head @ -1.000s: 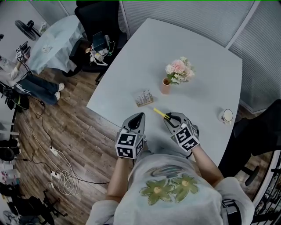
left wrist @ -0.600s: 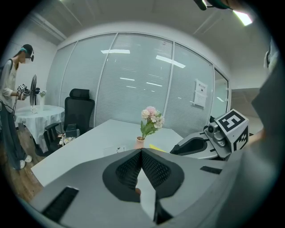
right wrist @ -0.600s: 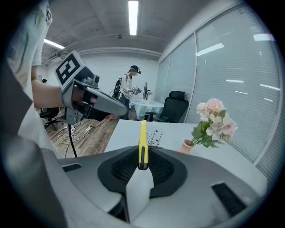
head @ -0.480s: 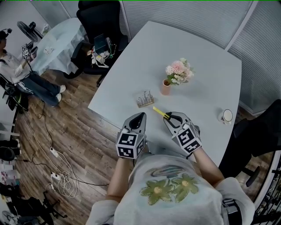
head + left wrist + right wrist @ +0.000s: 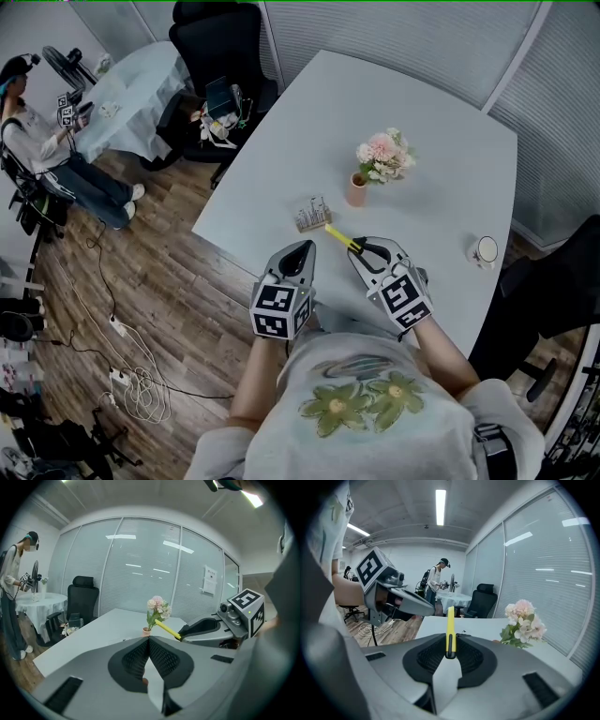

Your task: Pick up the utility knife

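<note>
The yellow utility knife (image 5: 450,629) stands up between the jaws of my right gripper (image 5: 450,649), which is shut on it. In the head view the utility knife (image 5: 341,239) sticks out past the right gripper (image 5: 365,253), held clear above the grey table (image 5: 422,122). It also shows in the left gripper view as a yellow bar (image 5: 166,629) at the other gripper's tip. My left gripper (image 5: 298,254) hovers just left of the right one, near the table's front edge. Its jaws (image 5: 148,641) are shut with nothing between them.
A small pot of pink flowers (image 5: 378,161) stands on the table beyond the grippers, with a small rack (image 5: 310,215) to its left and a white cup (image 5: 485,248) at the right edge. Office chairs (image 5: 214,42), floor cables (image 5: 131,370) and a person (image 5: 33,141) are at the left.
My right gripper has lifted a little with the knife in it. The left gripper has stayed put. The person at the far left has come further into view.
</note>
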Demonstrator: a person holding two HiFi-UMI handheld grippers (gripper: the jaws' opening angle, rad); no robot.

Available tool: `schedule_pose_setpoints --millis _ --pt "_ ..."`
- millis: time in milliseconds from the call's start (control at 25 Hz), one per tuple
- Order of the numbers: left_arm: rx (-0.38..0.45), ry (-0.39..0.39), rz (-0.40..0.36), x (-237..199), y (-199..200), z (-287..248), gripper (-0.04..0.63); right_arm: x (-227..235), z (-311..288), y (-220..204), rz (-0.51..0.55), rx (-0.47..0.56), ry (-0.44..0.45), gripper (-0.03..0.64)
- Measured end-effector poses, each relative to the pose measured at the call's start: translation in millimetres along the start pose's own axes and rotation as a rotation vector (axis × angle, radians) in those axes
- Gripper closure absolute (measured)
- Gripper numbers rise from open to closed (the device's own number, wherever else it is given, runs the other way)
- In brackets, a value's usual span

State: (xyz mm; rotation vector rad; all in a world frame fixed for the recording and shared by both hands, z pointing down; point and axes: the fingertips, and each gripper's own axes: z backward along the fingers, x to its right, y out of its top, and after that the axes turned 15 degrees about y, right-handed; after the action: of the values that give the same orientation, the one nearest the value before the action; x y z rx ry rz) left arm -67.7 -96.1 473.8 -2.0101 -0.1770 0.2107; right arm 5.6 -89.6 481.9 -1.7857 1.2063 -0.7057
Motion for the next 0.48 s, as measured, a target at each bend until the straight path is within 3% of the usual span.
schedule_pose_setpoints --millis 480 --pt "0.025 0.003 0.008 1.7 9.2 1.4 0.592 3.2 6.4 29.0 0.040 0.052 -0.016 0.548"
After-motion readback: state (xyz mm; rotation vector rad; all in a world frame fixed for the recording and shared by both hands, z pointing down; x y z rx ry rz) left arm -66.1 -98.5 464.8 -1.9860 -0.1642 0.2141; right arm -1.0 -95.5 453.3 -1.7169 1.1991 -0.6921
